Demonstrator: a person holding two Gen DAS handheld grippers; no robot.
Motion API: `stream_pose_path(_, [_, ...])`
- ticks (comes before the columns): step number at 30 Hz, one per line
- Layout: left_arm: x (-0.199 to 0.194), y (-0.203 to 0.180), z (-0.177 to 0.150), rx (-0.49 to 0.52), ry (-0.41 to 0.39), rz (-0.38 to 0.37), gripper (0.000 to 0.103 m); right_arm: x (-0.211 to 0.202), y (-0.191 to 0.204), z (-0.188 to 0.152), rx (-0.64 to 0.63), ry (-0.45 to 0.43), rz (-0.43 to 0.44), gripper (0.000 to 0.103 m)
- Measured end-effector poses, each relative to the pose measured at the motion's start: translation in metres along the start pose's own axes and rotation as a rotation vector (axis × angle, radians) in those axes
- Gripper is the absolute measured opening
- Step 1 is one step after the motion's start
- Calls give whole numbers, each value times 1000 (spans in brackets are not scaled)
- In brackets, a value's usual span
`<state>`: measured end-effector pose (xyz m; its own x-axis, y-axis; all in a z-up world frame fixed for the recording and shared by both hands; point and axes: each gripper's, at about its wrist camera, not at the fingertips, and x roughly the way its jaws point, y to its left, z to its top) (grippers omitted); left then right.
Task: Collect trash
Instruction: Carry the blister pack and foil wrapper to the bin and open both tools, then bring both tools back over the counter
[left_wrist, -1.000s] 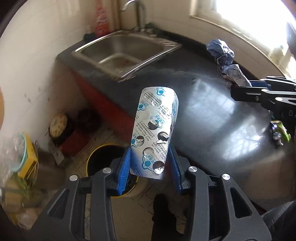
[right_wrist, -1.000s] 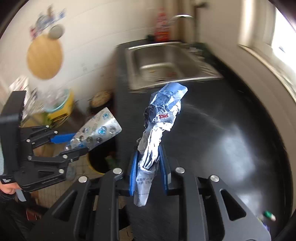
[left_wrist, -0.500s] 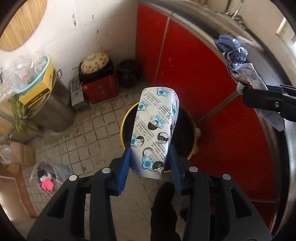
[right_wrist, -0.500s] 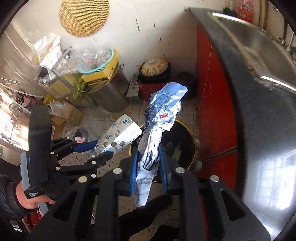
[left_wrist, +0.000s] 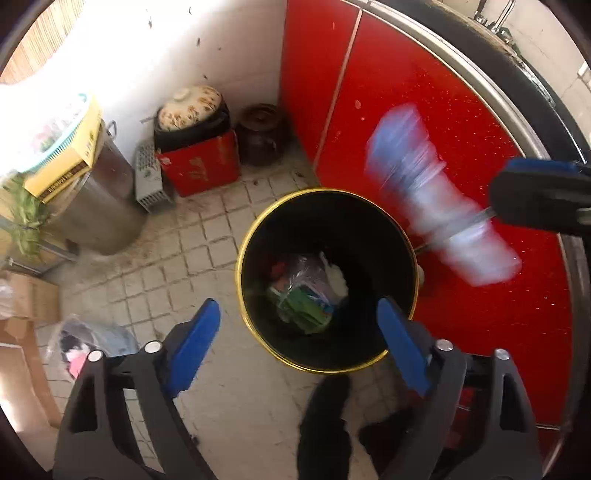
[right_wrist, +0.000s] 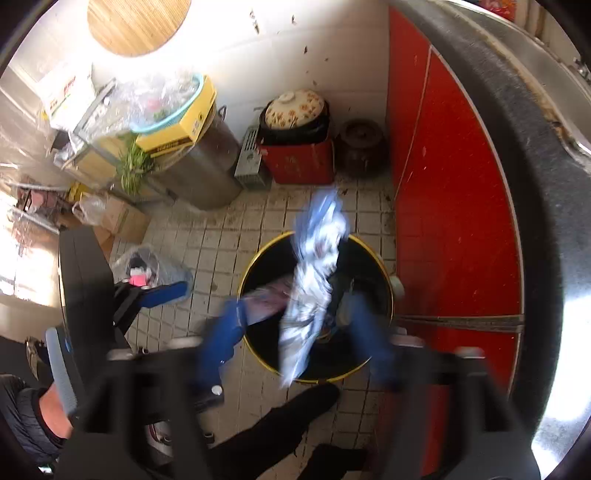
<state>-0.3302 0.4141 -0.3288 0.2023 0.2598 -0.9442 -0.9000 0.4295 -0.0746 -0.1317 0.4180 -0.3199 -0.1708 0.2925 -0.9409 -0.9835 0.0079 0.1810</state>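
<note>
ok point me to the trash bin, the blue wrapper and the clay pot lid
trash bin (left_wrist: 258, 334): left wrist view, yellow rim, near side
blue wrapper (right_wrist: 314, 280): right wrist view, blurred middle
clay pot lid (left_wrist: 190, 107): left wrist view, flowered top

Bin (left_wrist: 369, 221): black inside, yellow rim. Wrapper (right_wrist: 314, 273): blue and white, blurred. Left gripper (left_wrist: 299, 325) and right gripper (right_wrist: 295, 328): black frames, blue finger pads. Cabinet doors (left_wrist: 424, 110): glossy red. Floor tiles (left_wrist: 177, 266): pale, dark grout. Pot lid (right_wrist: 293, 107): cream with brown flower print. Box (right_wrist: 299, 164) beneath: red.
</note>
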Motion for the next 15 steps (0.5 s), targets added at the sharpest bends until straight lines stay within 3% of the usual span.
stream_pose_path(4, [-10,0,-2,23,7,10,87,-16,1,-5,-3,-3,4,76])
stream_pose_path(7, [-28,2,-2,32,-12,16,88,-38,-1,-11,11,-18,3,82])
stream_pose_path(12, [-75,-15,5,74,-44,17,92,-113,-13,-28,57,-98,-30,87])
stream_pose_path(15, [-119,-54,19,187,-107,14,94,-180,-30,-49,125,-183,-92,90])
